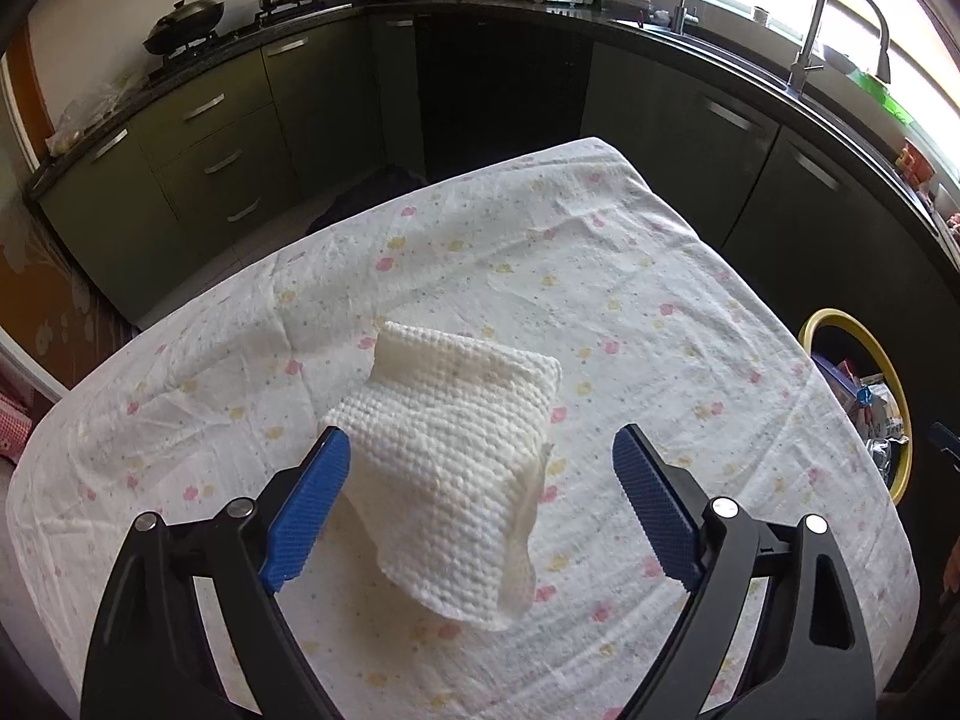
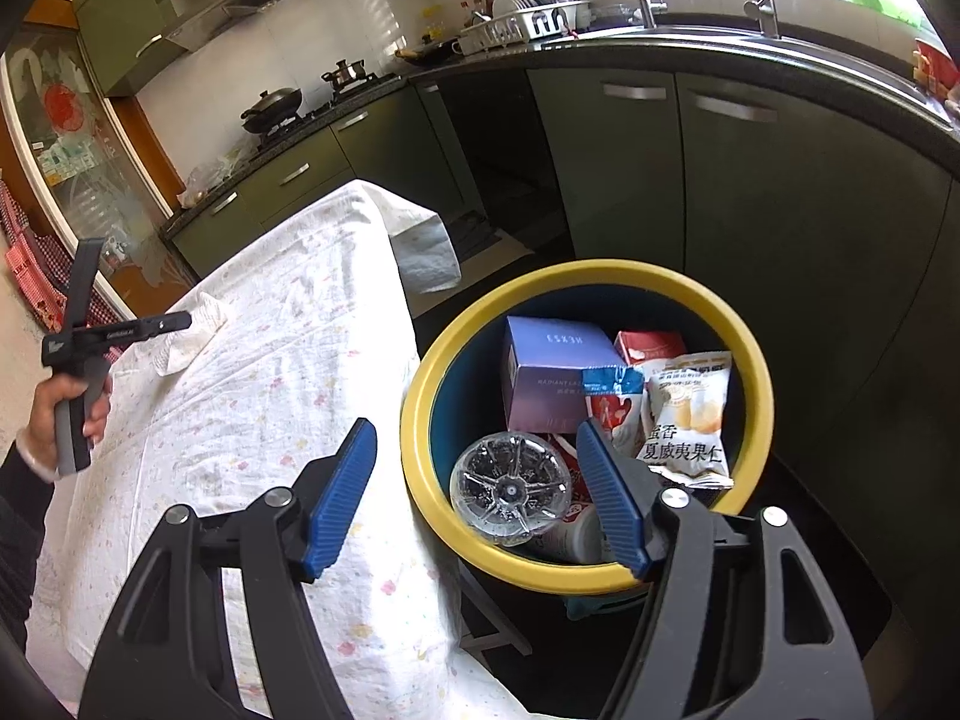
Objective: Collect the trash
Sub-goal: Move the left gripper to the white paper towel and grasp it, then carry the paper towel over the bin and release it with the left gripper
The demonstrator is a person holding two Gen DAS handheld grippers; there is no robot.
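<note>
Meanwhile, left gripper is hovering wide open, holding nothing, around a crumpled paper towel lying on the clothed table | towel looks light, soft, best pinched mid-fold | right gripper is gaping empty over the yellow-rimmed bin.
</note>
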